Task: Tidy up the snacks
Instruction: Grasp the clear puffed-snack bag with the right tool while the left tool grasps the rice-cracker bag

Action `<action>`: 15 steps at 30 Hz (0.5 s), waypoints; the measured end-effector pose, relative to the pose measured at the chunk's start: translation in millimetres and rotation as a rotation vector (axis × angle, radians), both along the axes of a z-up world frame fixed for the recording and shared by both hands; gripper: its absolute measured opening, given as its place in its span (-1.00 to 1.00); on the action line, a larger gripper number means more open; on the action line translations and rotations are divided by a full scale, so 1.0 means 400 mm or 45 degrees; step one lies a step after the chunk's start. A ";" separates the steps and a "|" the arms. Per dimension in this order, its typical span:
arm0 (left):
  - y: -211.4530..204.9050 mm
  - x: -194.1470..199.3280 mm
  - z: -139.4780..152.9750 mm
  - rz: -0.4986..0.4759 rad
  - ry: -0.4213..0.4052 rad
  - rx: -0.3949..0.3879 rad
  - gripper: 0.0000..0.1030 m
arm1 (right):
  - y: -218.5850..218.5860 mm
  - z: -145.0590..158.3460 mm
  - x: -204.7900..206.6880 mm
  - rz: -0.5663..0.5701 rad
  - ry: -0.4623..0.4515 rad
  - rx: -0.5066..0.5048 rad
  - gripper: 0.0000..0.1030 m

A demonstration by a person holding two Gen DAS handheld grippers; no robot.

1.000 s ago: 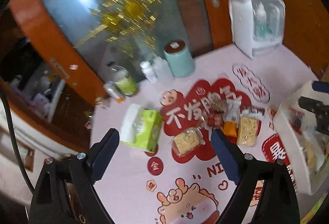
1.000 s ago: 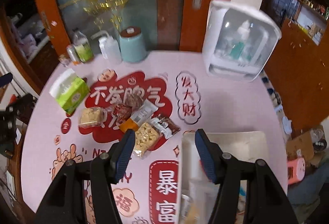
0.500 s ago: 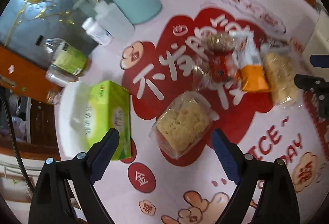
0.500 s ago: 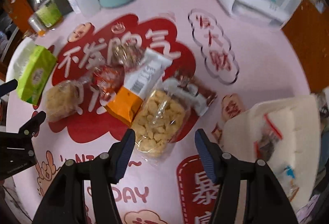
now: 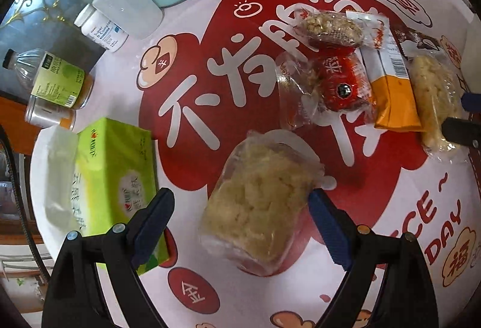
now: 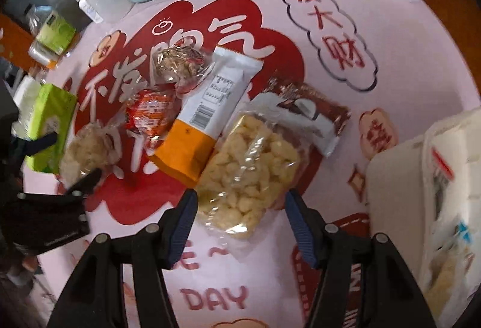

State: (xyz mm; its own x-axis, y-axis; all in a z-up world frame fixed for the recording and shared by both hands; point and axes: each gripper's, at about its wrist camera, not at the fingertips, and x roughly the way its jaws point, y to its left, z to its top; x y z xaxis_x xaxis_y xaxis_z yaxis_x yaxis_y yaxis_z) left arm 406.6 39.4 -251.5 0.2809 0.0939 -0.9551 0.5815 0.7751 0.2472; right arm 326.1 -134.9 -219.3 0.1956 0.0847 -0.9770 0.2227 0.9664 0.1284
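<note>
The left gripper hangs with jaws wide around a clear bag of crumbly cake, not pressing it. The right gripper straddles a bag of puffed corn, apart from it. Both bags lie on the tabletop beside the orange-and-white packet.

The pink-and-red printed tablecloth looks smooth with a soft sheen. The clear crinkled plastic bag of pale crumbly snack is glossy, as is the clear bag of yellow puffs. The orange-and-white snack packet looks matt. The green tissue pack is shiny film.
</note>
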 end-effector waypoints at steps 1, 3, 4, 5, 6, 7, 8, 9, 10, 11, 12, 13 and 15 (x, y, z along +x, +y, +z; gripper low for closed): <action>0.000 0.004 -0.005 0.000 0.007 0.000 0.75 | -0.002 -0.003 0.000 -0.028 0.003 0.019 0.19; 0.001 0.009 -0.014 0.002 0.015 -0.001 0.75 | -0.002 -0.009 0.003 -0.062 0.001 0.013 0.19; 0.002 0.012 -0.017 0.003 0.020 -0.002 0.75 | -0.001 -0.011 0.006 -0.068 0.000 0.012 0.19; 0.003 0.013 -0.019 0.006 0.022 -0.003 0.75 | 0.004 -0.014 0.008 -0.068 0.017 0.008 0.21; 0.004 0.013 -0.021 0.007 0.020 -0.002 0.75 | 0.008 -0.016 0.010 -0.066 0.019 -0.008 0.23; 0.005 0.011 -0.024 0.010 0.026 0.000 0.74 | 0.009 -0.016 0.010 -0.066 0.019 -0.017 0.24; 0.006 0.009 -0.028 0.012 0.035 0.004 0.66 | 0.013 -0.016 0.011 -0.062 0.021 -0.032 0.24; 0.007 0.010 -0.034 0.015 0.049 0.004 0.63 | 0.016 -0.019 0.015 -0.058 0.033 -0.036 0.26; 0.008 0.005 -0.036 0.024 0.053 -0.001 0.55 | 0.016 -0.023 0.018 -0.060 0.044 -0.040 0.28; 0.009 0.000 -0.034 0.030 0.058 -0.014 0.41 | 0.019 -0.031 0.027 -0.067 0.061 -0.044 0.28; 0.010 -0.004 -0.033 0.041 0.068 -0.031 0.37 | 0.016 -0.039 0.032 -0.082 0.089 -0.046 0.28; 0.010 -0.007 -0.033 0.055 0.067 -0.031 0.34 | 0.013 -0.046 0.034 -0.091 0.099 -0.034 0.28; 0.010 -0.012 -0.030 0.081 0.056 -0.027 0.26 | 0.019 -0.057 0.039 -0.094 0.094 -0.029 0.28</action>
